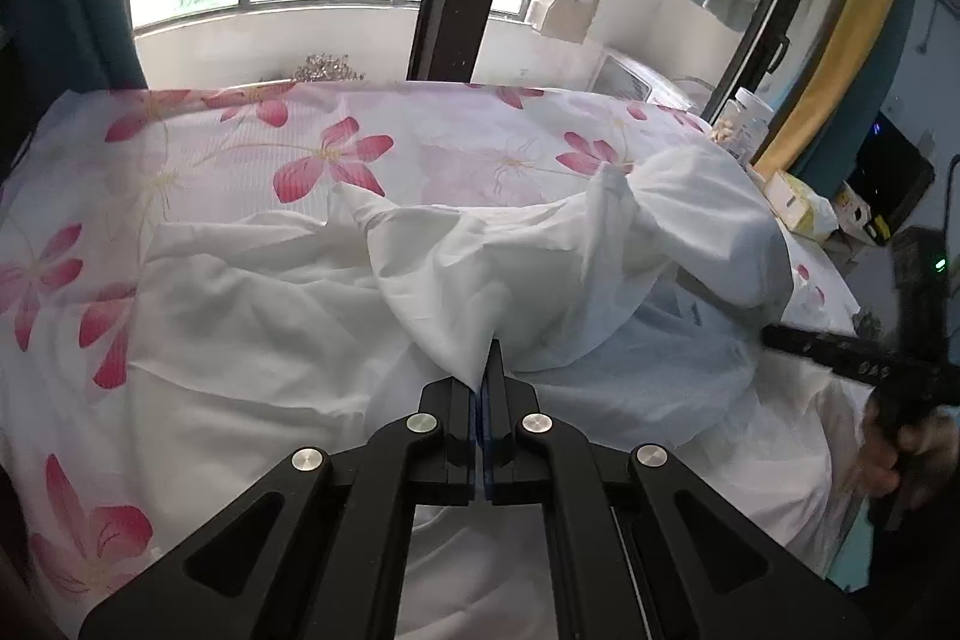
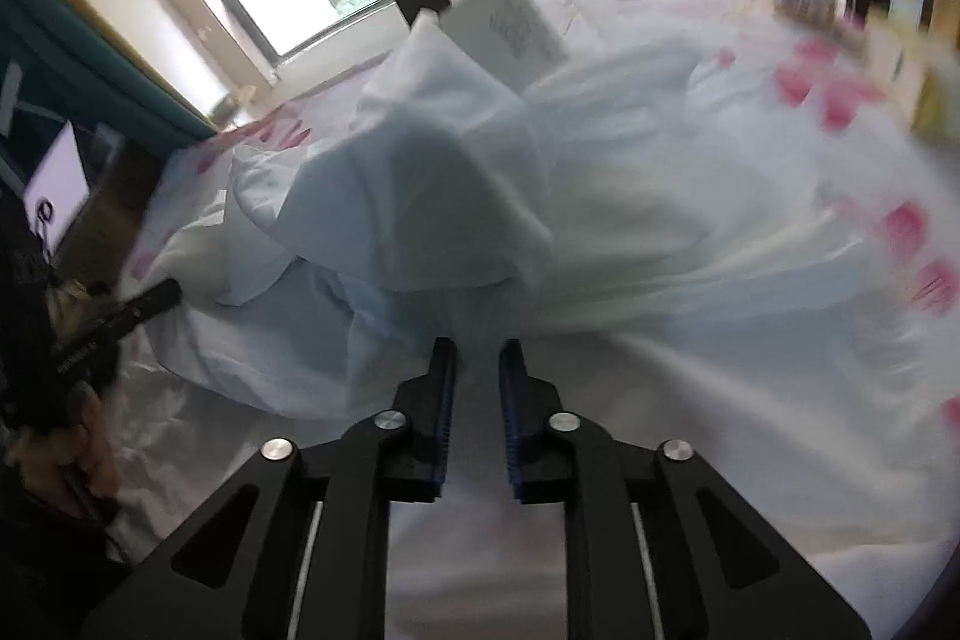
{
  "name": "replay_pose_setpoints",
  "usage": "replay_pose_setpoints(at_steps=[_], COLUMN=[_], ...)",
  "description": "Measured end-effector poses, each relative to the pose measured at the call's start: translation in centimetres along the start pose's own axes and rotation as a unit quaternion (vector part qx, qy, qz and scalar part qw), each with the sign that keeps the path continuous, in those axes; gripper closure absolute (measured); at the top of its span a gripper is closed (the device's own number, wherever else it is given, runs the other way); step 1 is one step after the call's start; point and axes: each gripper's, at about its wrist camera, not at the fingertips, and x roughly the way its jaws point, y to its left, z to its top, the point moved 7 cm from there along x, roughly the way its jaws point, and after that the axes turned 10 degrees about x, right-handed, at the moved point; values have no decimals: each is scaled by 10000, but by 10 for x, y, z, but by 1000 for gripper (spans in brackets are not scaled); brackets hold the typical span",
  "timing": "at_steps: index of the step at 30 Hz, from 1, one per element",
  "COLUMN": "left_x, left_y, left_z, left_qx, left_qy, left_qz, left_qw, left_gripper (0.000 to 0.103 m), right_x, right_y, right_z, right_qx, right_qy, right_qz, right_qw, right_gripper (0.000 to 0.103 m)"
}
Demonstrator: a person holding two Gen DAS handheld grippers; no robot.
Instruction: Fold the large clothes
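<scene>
Behind the bed, big windows are showing green hedges, and a floral sheet (image 1: 324, 160) is covering the mattress. I am seeing the white garment (image 1: 252, 292) lying crumpled on that sheet, spreading across most of it. My left gripper (image 1: 487, 358) is pinching a raised fold of the garment, fingers pressed together on the cloth. My right gripper (image 2: 477, 358) is hovering over the garment with a gap between its fingers, nothing clamped, though that view is blurring
</scene>
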Motion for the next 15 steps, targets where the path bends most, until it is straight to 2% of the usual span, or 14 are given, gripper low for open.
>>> replay_pose_setpoints(at_steps=[1, 3, 7, 10, 12, 15], left_x=[-1, 0, 0, 3, 6, 8], left_y=[0, -1, -7, -9, -7, -5], left_z=[0, -2, -7, -12, -16, -20], left_qx=[17, 87, 243, 298, 261, 221], left_qy=[-13, 14, 47, 130, 188, 234], left_qz=[-4, -35, -145, -212, -267, -309], left_qw=[10000, 10000, 9996, 9992, 9991, 9990], left_gripper=[102, 102, 102, 102, 102, 102], right_x=[-8, -26, -54, -50, -34, -4], right_y=[-1, -3, 11, 31, 36, 33], right_z=[2, 12, 45, 68, 82, 85], right_qx=[-77, -213, -634, -1056, -1129, -1034], right_qy=[-105, -374, -1111, -1489, -1517, -1194], right_qz=[-119, -358, -686, -706, -742, -690], right_qw=[9998, 9984, 9894, 9807, 9791, 9850], right_gripper=[73, 65, 59, 58, 58, 58])
